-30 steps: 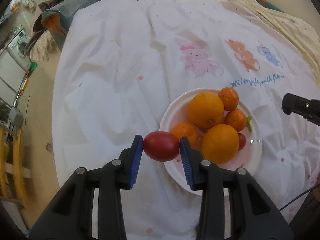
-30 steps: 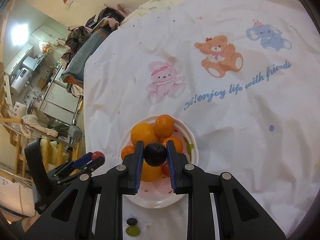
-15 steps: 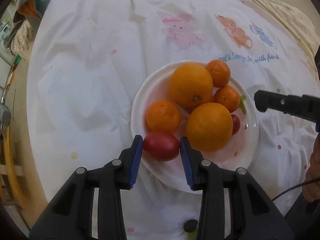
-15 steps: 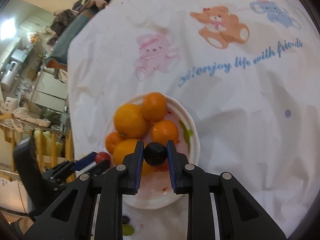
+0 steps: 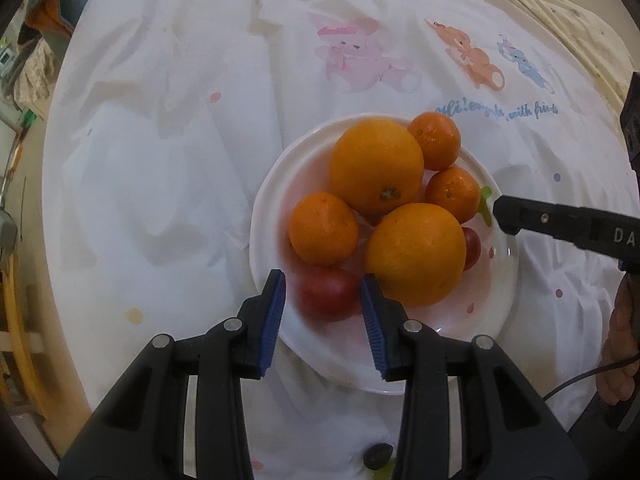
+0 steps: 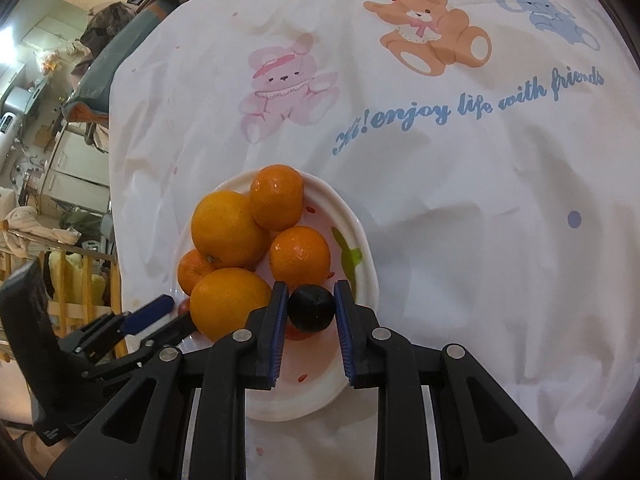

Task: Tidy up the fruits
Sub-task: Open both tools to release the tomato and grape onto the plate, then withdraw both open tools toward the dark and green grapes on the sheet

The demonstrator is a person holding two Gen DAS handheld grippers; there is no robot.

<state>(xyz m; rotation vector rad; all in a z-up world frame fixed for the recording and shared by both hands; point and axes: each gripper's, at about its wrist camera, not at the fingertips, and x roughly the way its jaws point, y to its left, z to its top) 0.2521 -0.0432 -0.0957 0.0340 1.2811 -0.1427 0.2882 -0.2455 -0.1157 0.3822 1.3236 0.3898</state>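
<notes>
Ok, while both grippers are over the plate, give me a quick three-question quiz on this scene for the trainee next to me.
1. How many orange-coloured fruits are on the plate?
2. True or false: every fruit on the plate is orange.
3. What is between the pads of the left gripper? A) a red tomato B) a small orange C) nothing

Key:
1. Five: two large, three small.
2. False: a small red fruit lies beside the nearer large orange.
3. A
</notes>
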